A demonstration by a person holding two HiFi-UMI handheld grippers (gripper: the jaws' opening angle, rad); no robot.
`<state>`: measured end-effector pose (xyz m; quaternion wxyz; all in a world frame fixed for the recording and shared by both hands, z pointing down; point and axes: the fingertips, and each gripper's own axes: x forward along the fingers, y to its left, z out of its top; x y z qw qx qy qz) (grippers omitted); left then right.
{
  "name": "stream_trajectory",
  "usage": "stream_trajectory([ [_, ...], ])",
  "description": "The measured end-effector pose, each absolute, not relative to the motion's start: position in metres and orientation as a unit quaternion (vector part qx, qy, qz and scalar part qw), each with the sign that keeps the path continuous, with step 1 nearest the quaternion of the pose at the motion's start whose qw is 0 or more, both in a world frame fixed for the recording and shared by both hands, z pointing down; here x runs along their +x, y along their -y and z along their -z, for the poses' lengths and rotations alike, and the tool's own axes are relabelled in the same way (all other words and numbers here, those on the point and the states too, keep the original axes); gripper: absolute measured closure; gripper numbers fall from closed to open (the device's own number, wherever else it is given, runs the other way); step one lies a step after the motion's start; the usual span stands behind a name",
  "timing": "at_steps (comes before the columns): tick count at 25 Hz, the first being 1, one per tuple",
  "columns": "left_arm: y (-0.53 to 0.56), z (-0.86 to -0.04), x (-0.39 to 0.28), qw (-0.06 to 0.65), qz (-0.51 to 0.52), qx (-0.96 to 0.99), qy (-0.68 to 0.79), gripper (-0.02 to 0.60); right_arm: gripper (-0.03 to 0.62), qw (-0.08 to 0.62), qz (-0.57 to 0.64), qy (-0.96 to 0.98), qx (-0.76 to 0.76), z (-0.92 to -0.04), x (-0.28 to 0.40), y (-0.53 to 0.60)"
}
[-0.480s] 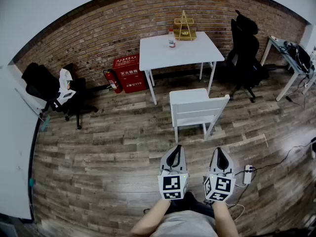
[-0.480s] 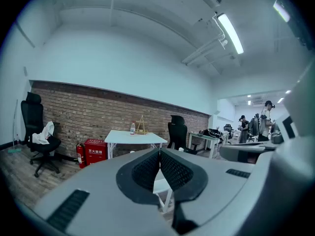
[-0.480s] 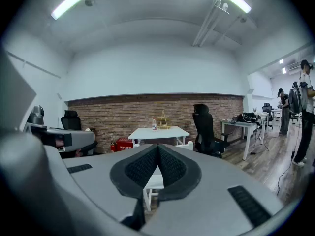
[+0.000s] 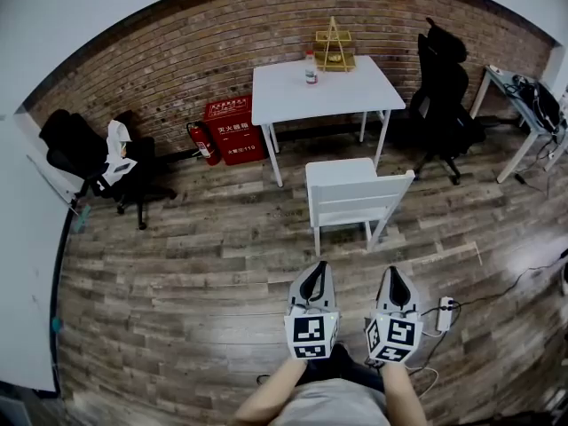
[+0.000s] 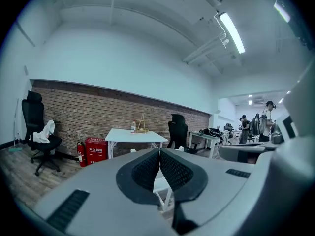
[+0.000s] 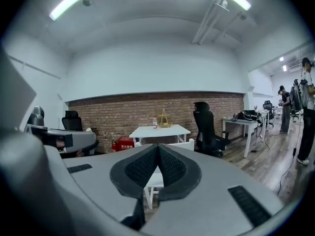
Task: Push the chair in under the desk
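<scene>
The white slat-backed chair (image 4: 355, 198) stands on the brown plank floor (image 4: 195, 264), pulled out in front of the white rectangular worktop (image 4: 346, 96). Its seat faces the worktop and its backrest faces me. It sits nearer the worktop's right front leg than the left one, and I see open room under the worktop beyond the seat.

A stretch of bare floor lies between the backrest and my two grippers. The floor is wide open to the chair's left. The gap is narrower on its right, toward a black office chair (image 4: 441, 96).

My left gripper (image 4: 318, 266) and right gripper (image 4: 393, 272) sit side by side, apart from each other and well short of the chair. Both are clenched, pads together with nothing between them.

I count:
- One white chair.
- Two black office chairs. The second black office chair (image 4: 75, 153) stands at the left with a white cloth (image 4: 115, 153) draped on it.
- One small clear bottle (image 4: 311, 69) and one gold wire stand (image 4: 335, 47), both at the worktop's far edge by the brick wall (image 4: 160, 69).
- One red box (image 4: 232, 131) and one red fire extinguisher (image 4: 202, 143), against the wall left of the worktop.
- One second white worktop (image 4: 519, 109) at the far right edge.
- One white power strip (image 4: 445, 312) on the floor just right of the right gripper.
</scene>
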<state>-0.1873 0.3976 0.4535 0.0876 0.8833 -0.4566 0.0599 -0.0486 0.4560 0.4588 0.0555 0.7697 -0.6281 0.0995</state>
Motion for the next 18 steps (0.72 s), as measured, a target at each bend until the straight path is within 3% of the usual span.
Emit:
stream_trajectory([
  [18,-0.372,-0.463,-0.173,0.092,-0.07,0.87,0.48,0.565,0.577,0.046,-0.11,0.626,0.771,-0.466,-0.006,-0.445],
])
